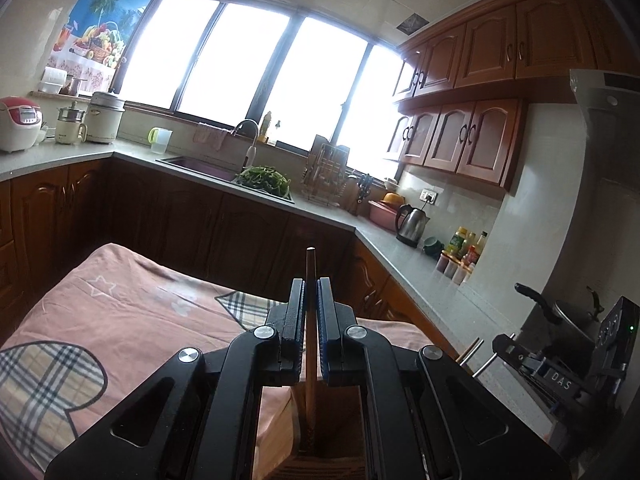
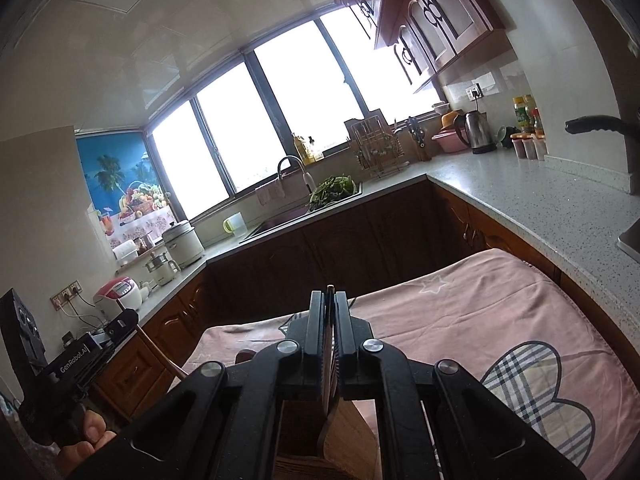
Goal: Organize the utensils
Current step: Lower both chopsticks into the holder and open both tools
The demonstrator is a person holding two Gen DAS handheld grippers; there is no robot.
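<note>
My left gripper (image 1: 311, 284) is shut on a brown wooden chopstick (image 1: 310, 264); the stick stands upright and its lower end reaches into a wooden utensil holder (image 1: 280, 420) right under the gripper. My right gripper (image 2: 329, 296) is shut on a thin dark utensil (image 2: 329, 289); only its tip shows between the fingers, and its lower part goes down into the wooden holder (image 2: 344, 428). The left gripper also shows at the left edge of the right wrist view (image 2: 120, 322), and the right gripper shows at the right edge of the left wrist view (image 1: 506, 346).
Both grippers are over a table with a pink cloth (image 1: 132, 304) with plaid hearts. Beyond it a grey L-shaped counter (image 2: 520, 188) holds a sink (image 1: 200, 166), greens (image 1: 266, 178), a dish rack (image 1: 326, 176), a kettle (image 1: 412, 220), bottles (image 1: 464, 248) and rice cookers (image 1: 18, 122).
</note>
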